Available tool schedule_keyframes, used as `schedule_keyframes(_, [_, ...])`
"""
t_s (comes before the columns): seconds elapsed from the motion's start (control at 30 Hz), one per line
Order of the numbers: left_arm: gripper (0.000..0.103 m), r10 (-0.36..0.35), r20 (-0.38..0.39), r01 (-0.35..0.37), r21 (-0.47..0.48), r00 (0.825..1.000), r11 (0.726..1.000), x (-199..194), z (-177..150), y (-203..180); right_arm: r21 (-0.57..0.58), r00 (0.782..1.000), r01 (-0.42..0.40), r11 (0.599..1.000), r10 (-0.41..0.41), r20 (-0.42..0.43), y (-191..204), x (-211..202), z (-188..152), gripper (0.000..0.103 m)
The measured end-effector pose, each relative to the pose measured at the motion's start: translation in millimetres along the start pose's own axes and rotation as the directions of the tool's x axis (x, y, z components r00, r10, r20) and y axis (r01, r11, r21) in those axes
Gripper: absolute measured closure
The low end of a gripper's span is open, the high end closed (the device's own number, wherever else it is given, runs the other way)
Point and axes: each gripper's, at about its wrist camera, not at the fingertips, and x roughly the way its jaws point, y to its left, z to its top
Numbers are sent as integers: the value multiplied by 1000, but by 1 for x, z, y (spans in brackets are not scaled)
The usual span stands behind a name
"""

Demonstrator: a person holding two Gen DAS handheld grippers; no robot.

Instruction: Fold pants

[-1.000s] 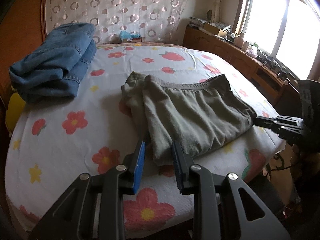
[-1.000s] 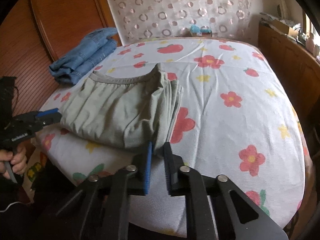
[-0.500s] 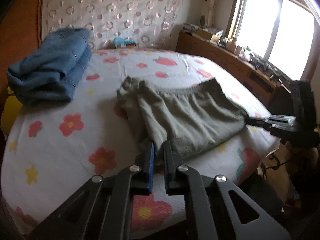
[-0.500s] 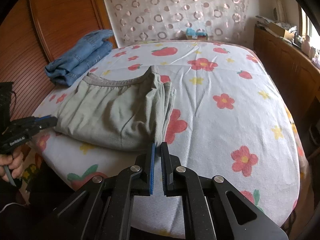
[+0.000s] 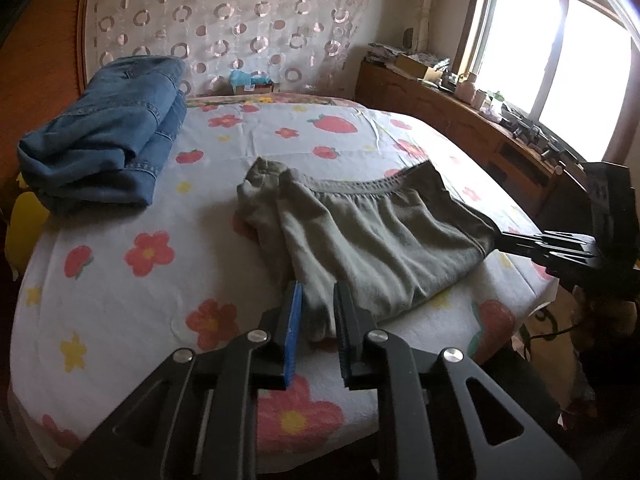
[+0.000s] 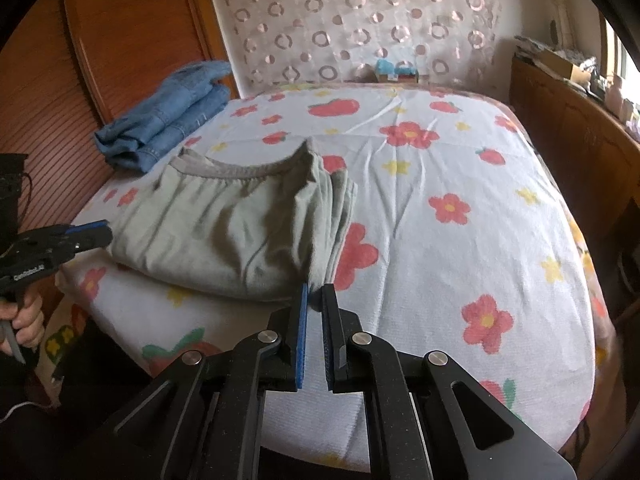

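Bright window (image 5: 560, 56) above a cluttered wooden sideboard (image 5: 460, 120).

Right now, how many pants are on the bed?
2: grey pants near the front edge between both grippers, and folded jeans at the far left corner. More could be hidden.

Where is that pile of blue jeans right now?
The folded blue jeans lie at the far left corner of the flowered bed, by the wooden headboard, apart from the grey-green pants.

The only writing I can see is a small white word on the side of the left gripper (image 6: 86, 236), and it is too tiny and blurry for me to read.
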Motion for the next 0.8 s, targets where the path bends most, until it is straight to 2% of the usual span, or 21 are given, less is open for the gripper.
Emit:
schedule_keyframes(0.17, [82,-5,22,5,7,1000,1000,-3,10,1,-17,1000,3,1000,-3,27,3,-8,8,81])
schedule_keyframes(0.23, [80,0,28,0,9,1000,1000,-2,16,3,-21,999,12,1000,-11,30,4,-8,11,62])
schedule_keyframes(0.3, [79,9,28,-10,7,1000,1000,-1,21,4,-14,999,24,1000,-23,32,3,-6,16,57])
schedule_keyframes(0.43, [79,22,33,-22,8,999,1000,2,27,5,-3,999,28,1000,-27,23,0,3,25,49])
schedule_keyframes(0.8, [79,38,5,-39,16,999,999,21,36,8,4,999,31,999,-31,-26,-9,35,49,46])
